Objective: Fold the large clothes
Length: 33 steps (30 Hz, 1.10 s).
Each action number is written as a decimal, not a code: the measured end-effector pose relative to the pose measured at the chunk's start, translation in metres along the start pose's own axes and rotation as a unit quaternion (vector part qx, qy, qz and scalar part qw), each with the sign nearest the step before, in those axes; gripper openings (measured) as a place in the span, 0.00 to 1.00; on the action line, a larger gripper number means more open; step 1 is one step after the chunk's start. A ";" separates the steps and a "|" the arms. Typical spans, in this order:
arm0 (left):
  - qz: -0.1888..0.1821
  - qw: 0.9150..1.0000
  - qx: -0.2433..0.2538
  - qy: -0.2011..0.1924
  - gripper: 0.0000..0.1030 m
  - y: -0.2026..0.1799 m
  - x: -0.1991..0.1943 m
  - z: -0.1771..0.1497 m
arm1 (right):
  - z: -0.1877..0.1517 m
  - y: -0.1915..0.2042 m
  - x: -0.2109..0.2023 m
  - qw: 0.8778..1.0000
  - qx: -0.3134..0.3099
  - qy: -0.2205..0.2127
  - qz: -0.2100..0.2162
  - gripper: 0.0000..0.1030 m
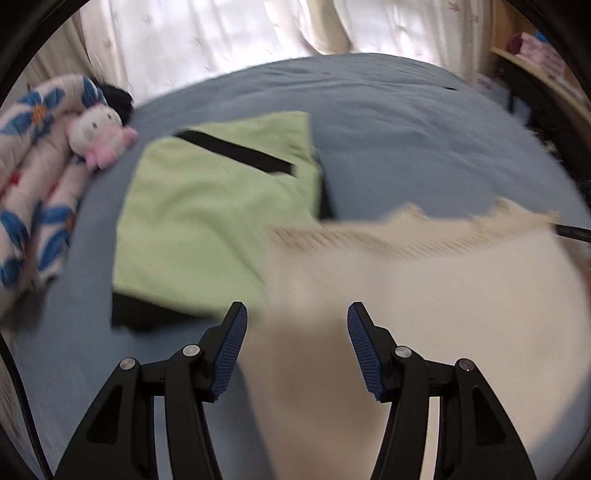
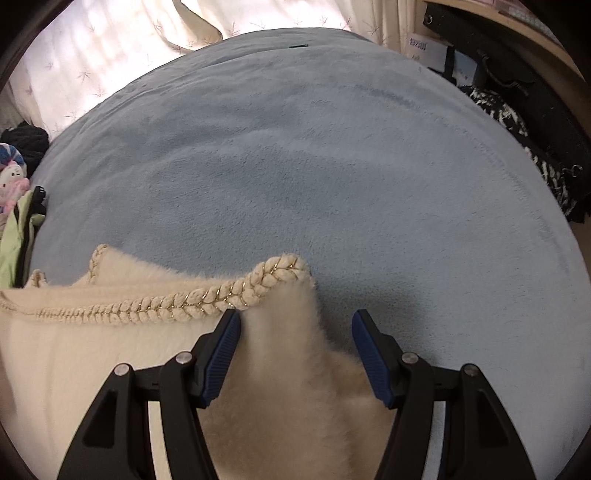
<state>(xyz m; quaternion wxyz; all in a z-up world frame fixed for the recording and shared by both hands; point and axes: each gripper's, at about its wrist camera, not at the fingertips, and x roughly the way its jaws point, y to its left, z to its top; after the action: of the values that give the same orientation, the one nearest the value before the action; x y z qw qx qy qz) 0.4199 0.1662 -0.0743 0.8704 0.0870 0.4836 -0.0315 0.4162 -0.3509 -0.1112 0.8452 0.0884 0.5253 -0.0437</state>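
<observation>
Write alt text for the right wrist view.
The open right gripper hovers over a fluffy cream garment with braided, gold-flecked trim, lying on a blue blanket. White curtains hang behind.

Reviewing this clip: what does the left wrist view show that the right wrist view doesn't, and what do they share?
Only the left wrist view shows the folded green garment laid out whole with its black stripe, the floral rolled bedding beside it, and the left gripper, jaws apart.

Only the right wrist view shows the cream garment's braided gold-threaded trim sharply, the black-and-white fabric at the bed's edge, and the right gripper, open with fluffy cloth between its fingers.

Both share the cream garment, blue blanket, plush toy and curtain.
</observation>
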 end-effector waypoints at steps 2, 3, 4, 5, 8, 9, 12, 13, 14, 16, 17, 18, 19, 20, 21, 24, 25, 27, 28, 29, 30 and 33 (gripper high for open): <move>0.008 1.000 -0.005 0.003 0.54 0.007 0.021 0.010 | 0.001 -0.003 0.002 1.000 0.002 0.003 0.009 0.61; -0.005 1.000 -0.004 0.009 0.54 0.007 0.032 0.013 | 0.001 -0.003 0.002 1.000 0.003 0.004 0.011 0.61; -0.017 1.000 -0.004 0.013 0.54 0.006 0.040 0.014 | 0.001 -0.003 0.004 1.000 0.003 0.005 0.013 0.61; -0.036 0.999 0.000 0.019 0.54 0.004 0.047 0.014 | 0.002 -0.002 0.005 1.000 0.002 0.006 0.012 0.61; -0.048 0.999 0.014 0.013 0.30 -0.007 0.058 0.006 | -0.001 0.003 0.005 1.000 -0.009 -0.003 0.004 0.58; -0.042 0.999 0.009 0.000 0.10 -0.010 0.055 0.004 | -0.002 0.007 0.003 1.000 -0.019 -0.011 0.012 0.39; -0.010 0.999 -0.018 -0.028 0.06 -0.014 0.038 -0.003 | -0.008 0.022 -0.006 0.998 -0.045 -0.033 -0.024 0.12; -0.002 0.999 -0.024 -0.038 0.06 -0.014 0.030 -0.006 | -0.010 0.027 -0.010 0.997 -0.055 -0.040 -0.035 0.09; 0.000 0.998 -0.032 -0.051 0.05 -0.014 0.019 -0.009 | -0.012 0.031 -0.017 0.996 -0.059 -0.050 -0.045 0.09; -0.003 0.997 -0.050 -0.067 0.05 -0.010 -0.006 -0.017 | -0.014 0.032 -0.035 0.995 -0.056 -0.076 -0.045 0.08; -0.007 0.996 -0.059 -0.070 0.05 -0.007 -0.016 -0.019 | -0.014 0.030 -0.045 0.994 -0.051 -0.088 -0.039 0.08; -0.016 0.995 -0.070 -0.070 0.05 -0.004 -0.029 -0.022 | -0.014 0.028 -0.058 0.994 -0.041 -0.100 -0.027 0.08; -0.024 0.994 -0.081 -0.067 0.05 -0.001 -0.043 -0.027 | -0.014 0.026 -0.070 0.993 -0.033 -0.110 -0.015 0.08; -0.032 0.994 -0.087 -0.063 0.05 0.001 -0.058 -0.032 | -0.013 0.024 -0.081 0.993 -0.027 -0.119 -0.005 0.08; -0.036 0.994 -0.087 -0.059 0.05 0.002 -0.068 -0.034 | -0.012 0.024 -0.090 0.992 -0.025 -0.126 0.001 0.08; -0.025 0.995 -0.076 -0.052 0.05 0.007 -0.094 -0.035 | -0.006 0.027 -0.112 0.989 -0.024 -0.148 0.012 0.08; -0.021 0.996 -0.077 -0.049 0.05 0.009 -0.098 -0.035 | -0.002 0.028 -0.113 0.988 -0.026 -0.152 0.009 0.08; -0.001 0.995 -0.088 -0.035 0.05 0.020 -0.089 -0.027 | 0.005 0.029 -0.101 0.989 -0.020 -0.145 0.004 0.08; 0.005 0.995 -0.102 -0.020 0.05 0.027 -0.077 -0.024 | 0.008 0.029 -0.091 0.990 -0.015 -0.137 0.000 0.08; 0.007 0.993 -0.114 -0.006 0.05 0.033 -0.062 -0.021 | 0.010 0.030 -0.078 0.992 -0.011 -0.126 -0.007 0.08; 0.022 0.992 -0.127 0.012 0.00 0.039 -0.041 -0.019 | 0.010 0.032 -0.066 0.993 -0.009 -0.115 -0.016 0.08; 0.080 0.983 -0.147 0.074 0.00 0.056 0.026 -0.021 | 0.008 0.035 -0.017 0.996 -0.004 -0.063 -0.065 0.08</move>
<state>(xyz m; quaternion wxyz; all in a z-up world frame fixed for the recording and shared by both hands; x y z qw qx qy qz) 0.4239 0.2264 -0.1009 0.8352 -0.0010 0.5375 0.1165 0.4212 -0.3184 -0.0891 0.8722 0.0476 0.4761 -0.1019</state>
